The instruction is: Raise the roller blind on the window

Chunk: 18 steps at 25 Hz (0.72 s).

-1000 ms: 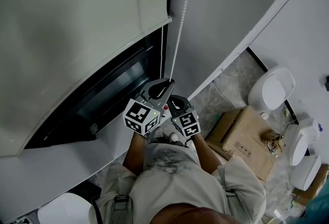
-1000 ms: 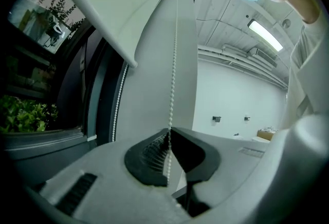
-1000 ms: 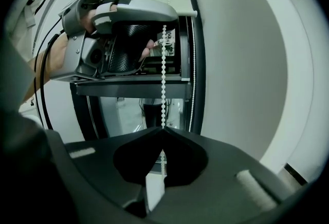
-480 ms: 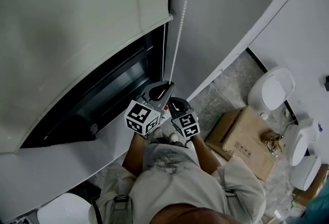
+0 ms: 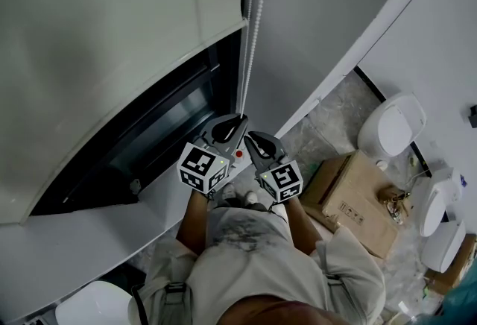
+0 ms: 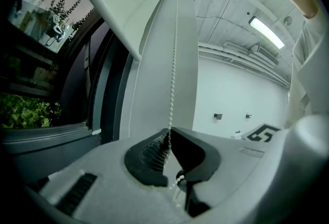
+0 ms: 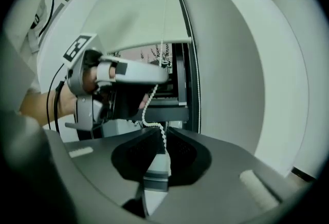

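Head view: left gripper (image 5: 238,121) and right gripper (image 5: 252,139) both pinch the chain (image 5: 252,40)
We judge the chain light, limp and slippery, best nipped between beads; it hangs upright, long axis vertical, just right of the blind (image 5: 112,33), with a slack bend between our two grippers

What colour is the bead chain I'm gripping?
White: the thin bead chain is a string of small white beads, clearest in the left gripper view.
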Tool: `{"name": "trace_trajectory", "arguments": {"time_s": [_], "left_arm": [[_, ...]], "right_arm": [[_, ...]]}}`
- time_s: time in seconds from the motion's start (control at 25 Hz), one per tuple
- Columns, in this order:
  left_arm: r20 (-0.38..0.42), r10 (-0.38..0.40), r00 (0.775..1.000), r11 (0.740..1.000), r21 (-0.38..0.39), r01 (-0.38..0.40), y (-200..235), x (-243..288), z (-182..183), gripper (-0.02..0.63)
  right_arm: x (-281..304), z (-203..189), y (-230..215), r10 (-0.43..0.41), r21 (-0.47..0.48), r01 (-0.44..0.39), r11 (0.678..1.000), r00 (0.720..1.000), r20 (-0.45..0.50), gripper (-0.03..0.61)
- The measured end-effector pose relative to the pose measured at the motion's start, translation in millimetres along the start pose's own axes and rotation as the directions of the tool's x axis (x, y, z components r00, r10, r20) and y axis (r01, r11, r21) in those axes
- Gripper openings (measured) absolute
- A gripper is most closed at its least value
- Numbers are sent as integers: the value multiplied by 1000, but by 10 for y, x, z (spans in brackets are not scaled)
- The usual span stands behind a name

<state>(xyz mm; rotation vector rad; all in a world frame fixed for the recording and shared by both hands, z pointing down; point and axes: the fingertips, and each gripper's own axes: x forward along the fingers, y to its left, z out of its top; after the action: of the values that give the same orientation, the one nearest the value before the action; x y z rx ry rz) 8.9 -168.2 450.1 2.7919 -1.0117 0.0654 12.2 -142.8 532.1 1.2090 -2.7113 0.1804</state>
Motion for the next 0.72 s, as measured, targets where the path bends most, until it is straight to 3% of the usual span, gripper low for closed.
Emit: {"name": "trace_trajectory", "arguments": {"time_s": [0.28, 0.4, 0.6, 0.72], "left_arm": [[-4, 12, 1000, 1000, -1, -12, 33, 19, -6, 21], [-4, 11, 1000, 1000, 1, -11, 31, 26, 1, 21], [3, 1, 1000, 1000, -5, -1, -2, 33, 16, 21], [-2, 5, 1000, 1000, 6, -5, -8, 45, 28, 21]], "right_arm": [[-301, 950, 52, 26, -55, -16, 998, 982, 188, 55], [-394, 1348, 105, 51, -74, -31, 997, 958, 282, 61], [-394, 1776, 130, 76, -135, -33, 990, 943, 325, 74], [-421, 2028, 97, 87, -121, -45, 992, 923, 376, 81]]}}
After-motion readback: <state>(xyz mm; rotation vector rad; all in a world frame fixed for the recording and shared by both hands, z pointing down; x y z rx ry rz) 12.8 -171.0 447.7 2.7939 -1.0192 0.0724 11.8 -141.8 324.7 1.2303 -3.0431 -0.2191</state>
